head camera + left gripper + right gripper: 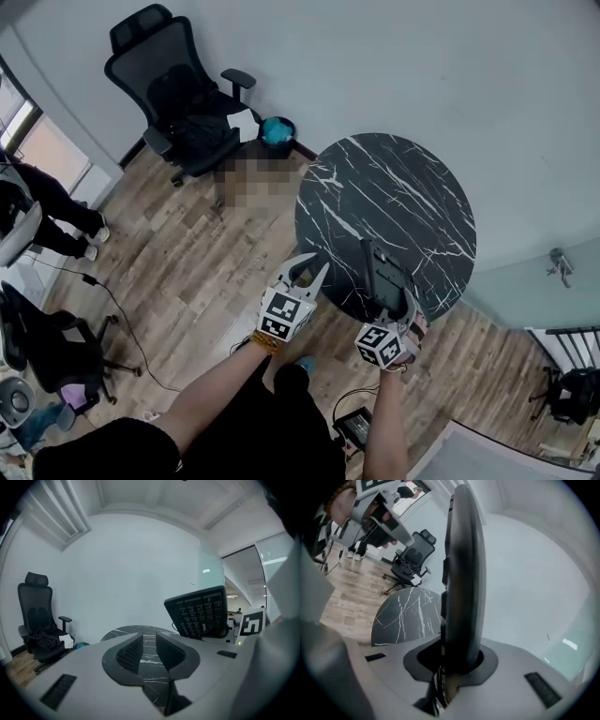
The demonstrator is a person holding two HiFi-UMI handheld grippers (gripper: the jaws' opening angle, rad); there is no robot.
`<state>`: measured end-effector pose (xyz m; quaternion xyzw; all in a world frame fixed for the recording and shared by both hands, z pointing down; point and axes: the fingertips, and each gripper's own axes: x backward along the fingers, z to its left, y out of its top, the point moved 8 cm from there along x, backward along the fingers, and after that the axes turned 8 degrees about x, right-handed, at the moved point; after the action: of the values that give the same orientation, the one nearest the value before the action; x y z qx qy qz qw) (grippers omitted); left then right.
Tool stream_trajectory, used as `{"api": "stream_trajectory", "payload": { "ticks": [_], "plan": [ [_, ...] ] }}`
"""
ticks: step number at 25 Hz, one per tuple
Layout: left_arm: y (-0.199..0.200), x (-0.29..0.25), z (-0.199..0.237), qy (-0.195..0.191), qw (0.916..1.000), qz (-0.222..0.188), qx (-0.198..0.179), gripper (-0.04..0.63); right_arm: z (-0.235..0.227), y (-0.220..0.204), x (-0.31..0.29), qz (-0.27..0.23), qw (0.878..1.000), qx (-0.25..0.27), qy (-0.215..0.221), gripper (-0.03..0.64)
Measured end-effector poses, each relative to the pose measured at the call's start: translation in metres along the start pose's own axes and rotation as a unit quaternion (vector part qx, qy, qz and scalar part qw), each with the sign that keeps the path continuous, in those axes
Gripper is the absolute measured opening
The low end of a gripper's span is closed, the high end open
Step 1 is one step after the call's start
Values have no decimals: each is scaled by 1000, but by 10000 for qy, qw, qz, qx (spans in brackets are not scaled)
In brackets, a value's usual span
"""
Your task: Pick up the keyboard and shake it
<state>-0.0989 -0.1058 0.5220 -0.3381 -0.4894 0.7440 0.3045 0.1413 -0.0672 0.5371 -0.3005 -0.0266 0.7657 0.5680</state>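
The black keyboard [385, 274] is lifted off the round black marble table [394, 192] and stands on edge over the table's near rim. My right gripper [397, 307] is shut on its near end. In the right gripper view the keyboard [461, 573] rises edge-on straight out of the jaws of that gripper [457, 660]. My left gripper [314, 268] hovers by the table's near-left edge, apart from the keyboard, open with nothing between its fingers. In the left gripper view the open jaws of this gripper [149, 643] frame the table [136, 631], and the keyboard [201, 612] shows its keys at the right.
A black office chair [178, 94] with clothes on it and a teal bin [277, 131] stand by the far wall. Another chair [52, 347] and a person's legs [56, 211] are at the left. Cables run over the wood floor [187, 253]. A glass partition [534, 291] is at the right.
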Motion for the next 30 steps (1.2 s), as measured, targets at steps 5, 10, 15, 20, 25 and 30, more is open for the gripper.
{"api": "stream_trajectory", "payload": {
  "ticks": [5, 10, 15, 20, 25, 30],
  "plan": [
    [19, -7, -18, -218, 9995, -119, -176, 89, -63, -5, 22, -395, 9746, -2197, -154, 77],
    [41, -21, -46, -584, 9970, -249, -448, 89, -109, -43, 42, -1082, 8520, -5119, -187, 77],
    [45, -27, -66, -768, 9952, -207, -566, 89, -95, -86, 49, -1353, 6863, -7144, 178, 75],
    [40, -28, -79, -900, 9938, -115, -644, 89, -66, -114, 55, -1287, 6339, -7620, 298, 75],
    [33, -26, -76, -861, 9943, -59, -618, 89, -82, -123, 59, -1111, 6919, -7132, 154, 75],
    [39, -24, -69, -790, 9952, -159, -551, 89, -144, -113, 67, -1098, 7843, -6076, -605, 75]
  ]
}}
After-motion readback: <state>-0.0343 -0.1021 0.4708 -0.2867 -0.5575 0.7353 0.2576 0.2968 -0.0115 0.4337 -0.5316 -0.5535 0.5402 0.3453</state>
